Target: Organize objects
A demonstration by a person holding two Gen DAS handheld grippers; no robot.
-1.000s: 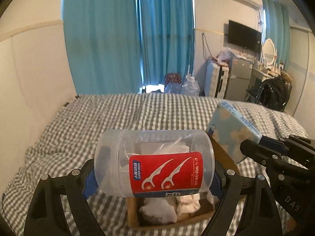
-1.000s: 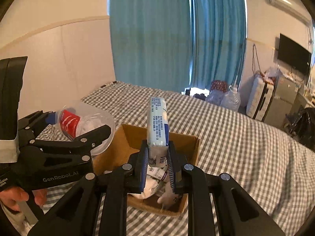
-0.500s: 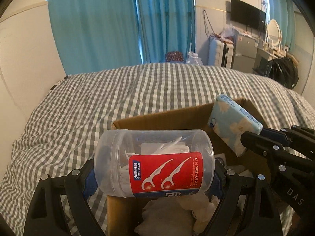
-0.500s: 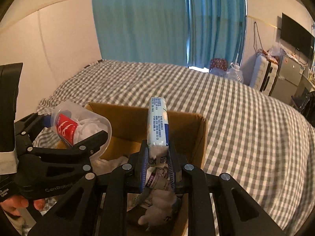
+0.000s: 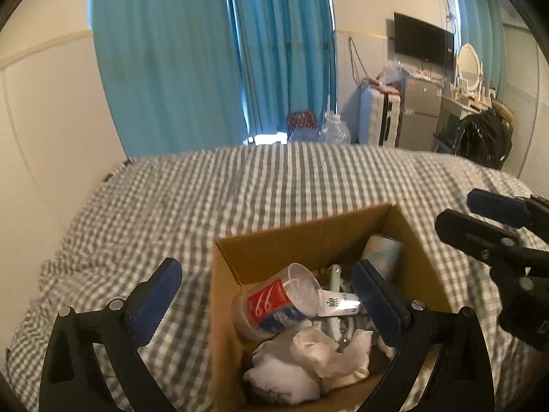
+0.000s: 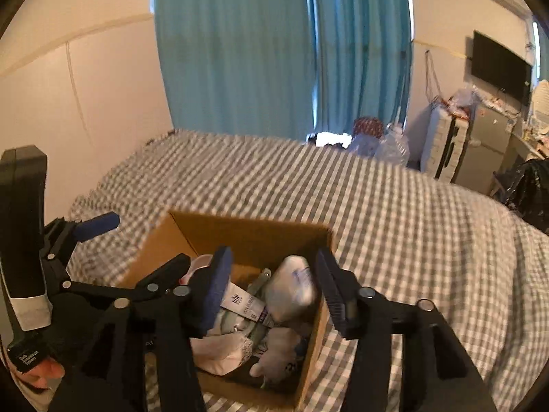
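The left gripper (image 5: 264,295) hangs spread wide and empty over the box (image 5: 223,309) on the bed (image 5: 274,185). The floss jar (image 5: 274,304) lies inside, just ahead, tilted mouth up-right. The right gripper (image 6: 271,288) also gapes empty; the tissue pack (image 6: 291,286) lies between its fingers, below.

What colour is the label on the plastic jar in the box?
Red, on the jar; clearest in the left wrist view.
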